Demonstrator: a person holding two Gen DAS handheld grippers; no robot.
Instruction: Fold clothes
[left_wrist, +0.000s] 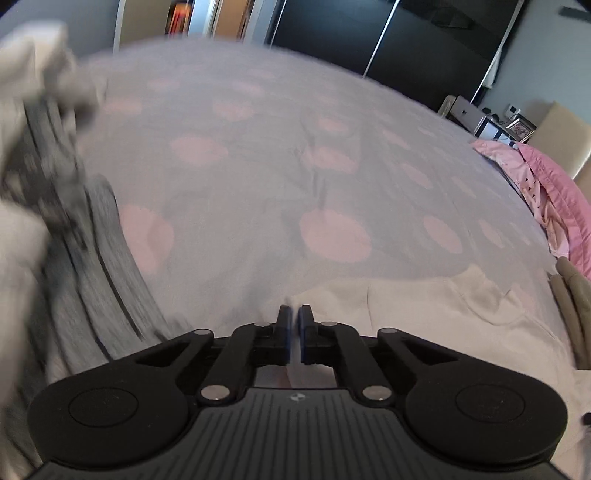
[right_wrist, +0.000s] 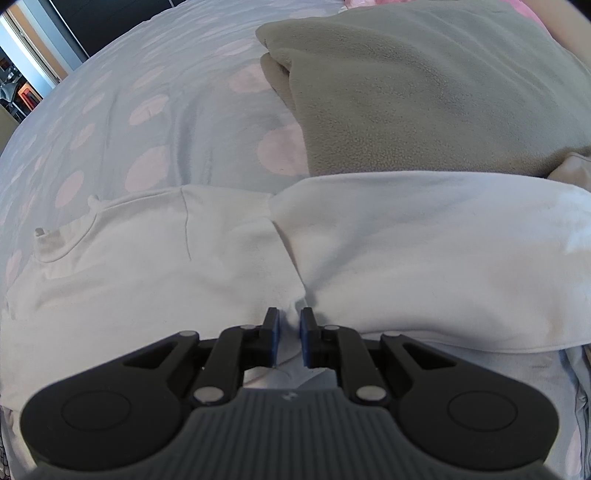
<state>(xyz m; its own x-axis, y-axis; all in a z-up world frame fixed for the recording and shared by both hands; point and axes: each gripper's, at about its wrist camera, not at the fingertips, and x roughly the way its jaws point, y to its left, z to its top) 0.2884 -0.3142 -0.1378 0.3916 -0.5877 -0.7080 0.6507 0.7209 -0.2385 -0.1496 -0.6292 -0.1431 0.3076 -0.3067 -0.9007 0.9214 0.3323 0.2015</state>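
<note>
Right at its blue pads, the right gripper (right_wrist: 290, 319) is clamping a pinch of the white garment (right_wrist: 155, 266), which is lying spread across the bed (right_wrist: 110, 122) ahead and to both sides. Beyond it, a folded grey-green fleece (right_wrist: 424, 92) is resting. Meanwhile the left gripper (left_wrist: 294, 317) is sitting with jaws together at the garment's edge; whether cloth is caught between them is unclear. Blurred grey clothing (left_wrist: 74, 236) is lying far left.

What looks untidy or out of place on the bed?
The white top lies flat but creased, bunched between the right gripper pads. A grey garment pile sits crumpled at the bed's left edge.
</note>
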